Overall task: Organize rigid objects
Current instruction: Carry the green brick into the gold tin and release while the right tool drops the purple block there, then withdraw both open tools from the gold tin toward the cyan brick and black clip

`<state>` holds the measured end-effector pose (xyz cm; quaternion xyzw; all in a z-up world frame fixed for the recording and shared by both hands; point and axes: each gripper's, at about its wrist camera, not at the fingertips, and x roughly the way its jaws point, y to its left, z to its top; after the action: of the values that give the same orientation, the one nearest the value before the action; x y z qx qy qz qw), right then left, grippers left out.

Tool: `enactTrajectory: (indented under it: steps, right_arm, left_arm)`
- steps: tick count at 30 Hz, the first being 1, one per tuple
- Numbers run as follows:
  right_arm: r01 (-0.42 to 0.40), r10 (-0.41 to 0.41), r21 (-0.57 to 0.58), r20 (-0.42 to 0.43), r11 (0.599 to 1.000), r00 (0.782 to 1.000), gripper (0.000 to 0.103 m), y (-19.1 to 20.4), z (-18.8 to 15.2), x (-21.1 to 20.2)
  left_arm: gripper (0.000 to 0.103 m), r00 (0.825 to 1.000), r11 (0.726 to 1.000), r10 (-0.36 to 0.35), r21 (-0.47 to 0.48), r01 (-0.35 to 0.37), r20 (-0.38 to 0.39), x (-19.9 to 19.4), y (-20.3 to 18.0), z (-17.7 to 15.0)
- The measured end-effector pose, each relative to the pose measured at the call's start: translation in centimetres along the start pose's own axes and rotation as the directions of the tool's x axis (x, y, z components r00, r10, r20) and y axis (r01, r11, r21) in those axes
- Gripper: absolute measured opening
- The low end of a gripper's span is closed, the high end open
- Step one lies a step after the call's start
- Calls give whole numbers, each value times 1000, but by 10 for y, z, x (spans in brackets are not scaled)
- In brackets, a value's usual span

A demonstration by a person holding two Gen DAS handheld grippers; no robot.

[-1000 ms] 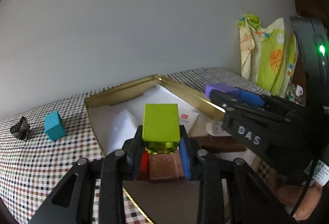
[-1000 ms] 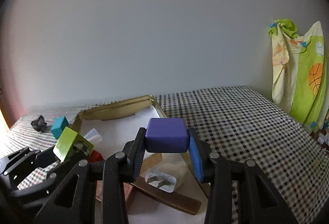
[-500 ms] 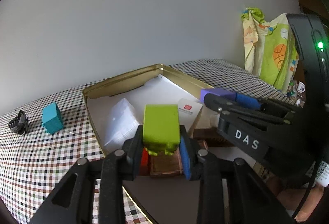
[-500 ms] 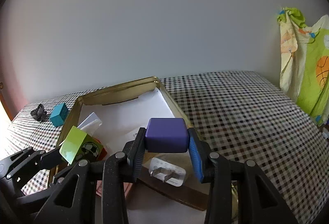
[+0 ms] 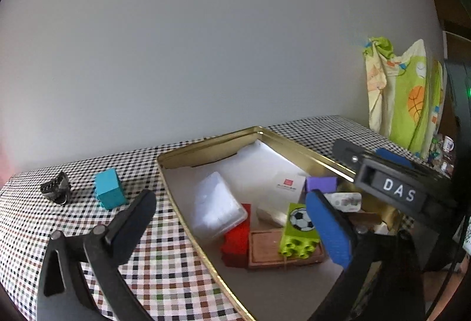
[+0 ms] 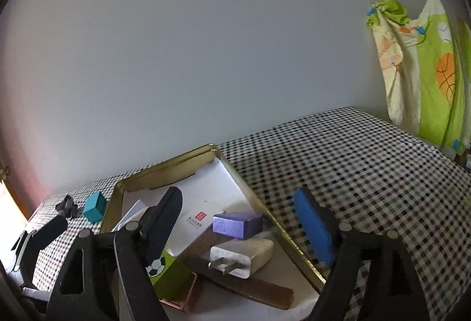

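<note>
Left gripper [image 5: 232, 221]: jaws opening wide, nothing held.
Right gripper [image 6: 244, 221]: jaws opening, empty.
Green brick [image 5: 298, 231]: in the tin [image 5: 206, 144], lying on a brown block [image 5: 265, 247].
Purple block [image 6: 237, 224]: in the tin, atop a charger [image 6: 244, 256], perhaps unsteady.
Risk: either piece could slide off its perch if the fingers brush it on leaving.
Left out: teal cube [image 5: 109, 188], clip [image 5: 56, 188].
Surface: checked cloth [image 6: 353, 174].
Room: plain wall, hanging fabric [image 6: 421, 68].

Checked tablecloth with a tin, a block and a clip

The table [image 6: 353, 162] wears a small-checked cloth and stands against a plain wall. A shallow gold tin [image 5: 206, 144] rests near the back edge. Just beside the tin's left wall sits a teal block [image 5: 109, 188], and a dark clip [image 5: 56, 188] lies near the back left corner.
</note>
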<state>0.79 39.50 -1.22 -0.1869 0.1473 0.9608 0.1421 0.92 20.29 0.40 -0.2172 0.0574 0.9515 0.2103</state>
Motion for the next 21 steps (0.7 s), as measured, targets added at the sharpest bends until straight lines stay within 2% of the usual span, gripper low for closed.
enactTrajectory:
  steps: [4,7,10,12,15,21]
  right_arm:
    - [13,-14,22,37,1000,999,81,-3,1,-5]
    - [22,-27,39,134,999,991,81,-4,2,-21]
    - [19,-26,35,206,999,978,90,0,2,-30]
    - [23,-26,15,253,1000,967,90,5,-1,-35]
    - [60,-46,-44,275,997,960,90,15,-2,-36]
    - [80,-56,-91,240,993,969,90,24,-3,-29]
  left_arm:
    - [103,1000,1000,7,-16,-7,3,-3,5,-1]
    - [103,1000,999,21,-25,-20,10,-3,8,-1]
    - [103,999,999,42,-33,-41,26,-6,12,-2]
    - [103,997,997,64,-35,-62,52,-10,16,-2]
    - [103,989,994,110,-32,-108,97,-16,23,-4]
    - [103,977,984,177,-24,-175,119,-16,41,-9]
